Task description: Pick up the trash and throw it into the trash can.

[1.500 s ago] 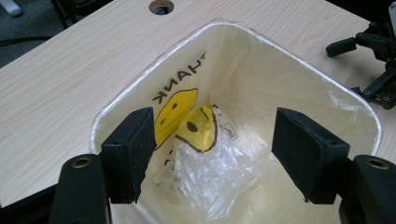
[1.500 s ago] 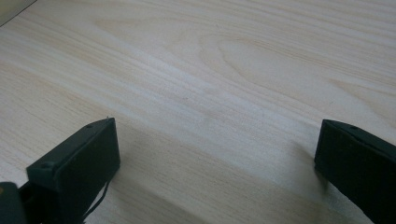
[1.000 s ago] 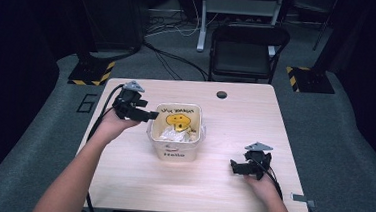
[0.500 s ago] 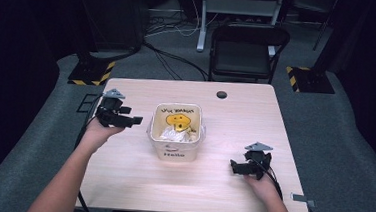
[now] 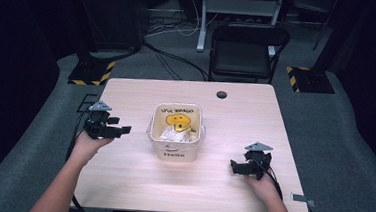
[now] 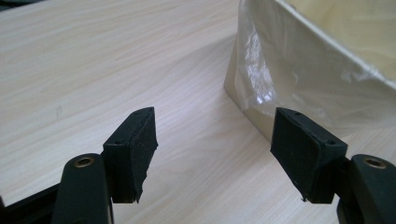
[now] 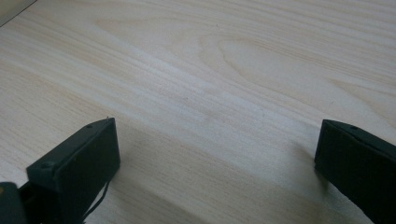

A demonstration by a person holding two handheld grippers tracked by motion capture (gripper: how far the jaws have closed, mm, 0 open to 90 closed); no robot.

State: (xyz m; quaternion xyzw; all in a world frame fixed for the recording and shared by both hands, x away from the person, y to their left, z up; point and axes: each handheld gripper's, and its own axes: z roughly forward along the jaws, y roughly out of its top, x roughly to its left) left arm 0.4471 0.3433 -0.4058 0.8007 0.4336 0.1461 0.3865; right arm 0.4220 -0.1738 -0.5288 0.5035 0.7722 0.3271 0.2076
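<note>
1. High view first: we see our left tongs (image 5: 108, 126) over the left side of the bench (image 5: 120, 181). A second ago they were right up beside the tub (image 5: 176, 133). Half a second ago they were farther off, and now they are farther still and lower down toward us.
2. Left gripper view: the two black pads (image 6: 134, 148) of our left tongs (image 6: 219, 156) stand wide apart. Nothing is between them, just bare wood. The shiny wall of the tub (image 6: 299, 79) is close by, off to one side, but the pads do not touch it.
3. Right gripper view: our right tongs (image 7: 215, 163) are spread wide too, with nothing in them. They sit low over the bench (image 7: 210, 70).
4. From above, the right tongs (image 5: 250, 165) sit well apart from the tub, near the right front of the bench. They have not moved in the last second.
5. The tub stands in the middle of the bench. It has a yellow smiley lying inside with some white crumpled stuff, and the word "Hello" on its front.
6. We think pulling the left tongs back empty means the drop into the tub is done. Both tongs look like they are going to rest.
</note>
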